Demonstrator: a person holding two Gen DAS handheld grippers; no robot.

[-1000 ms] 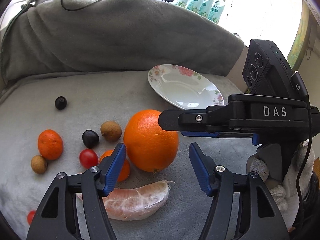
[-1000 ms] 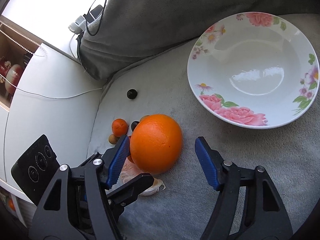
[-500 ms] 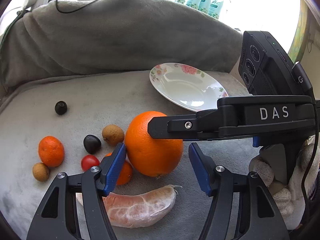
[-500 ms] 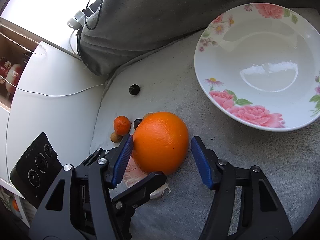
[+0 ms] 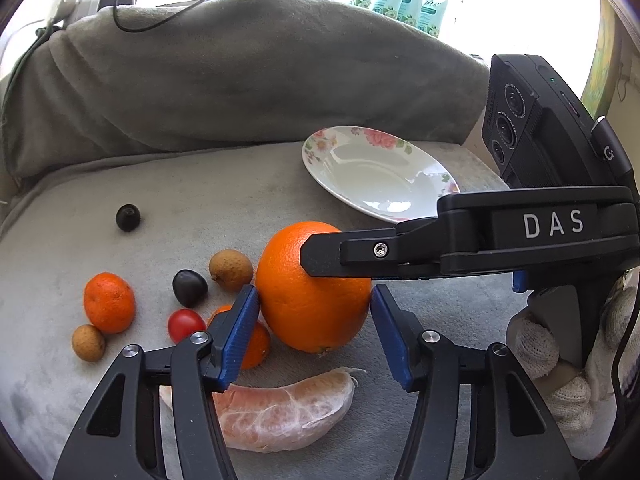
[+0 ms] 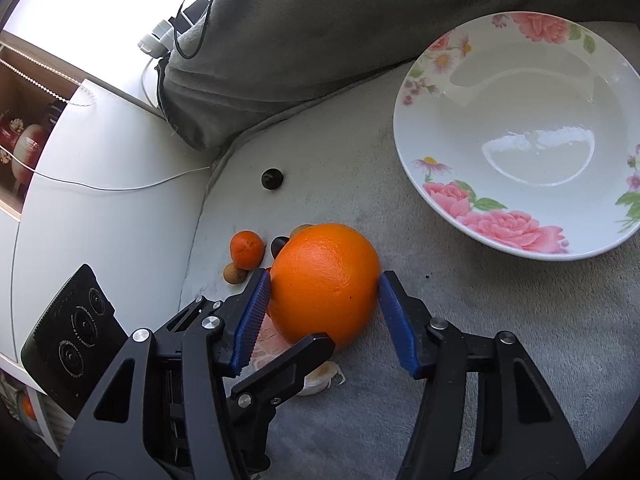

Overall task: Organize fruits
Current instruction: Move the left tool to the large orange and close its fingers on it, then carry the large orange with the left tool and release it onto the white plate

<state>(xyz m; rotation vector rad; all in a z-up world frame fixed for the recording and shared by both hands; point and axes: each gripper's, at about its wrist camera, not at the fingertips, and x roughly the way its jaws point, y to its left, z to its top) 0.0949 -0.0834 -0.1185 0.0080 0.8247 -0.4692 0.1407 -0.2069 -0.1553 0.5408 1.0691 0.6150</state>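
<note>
The big orange (image 5: 314,292) sits on the grey blanket (image 5: 200,208), right between the blue pads of both grippers at once. The left gripper (image 5: 314,322) comes at it from the near side and its jaws are closing, with the pads right at the sides of the orange. The right gripper (image 6: 320,316) comes from the other side, and its pads look pressed on the skin, pinching the orange. An orange is round, so it has no long side to line up with. The flowered plate (image 6: 516,236) lies empty, up and to the right of the orange in the right view, so the right gripper is nearer to it. Small fruits (image 5: 108,302) and a peeled piece (image 5: 280,412) lie close by. The right gripper's black finger hides part of the orange top in the left view, so real touching is hard to tell there.
</note>
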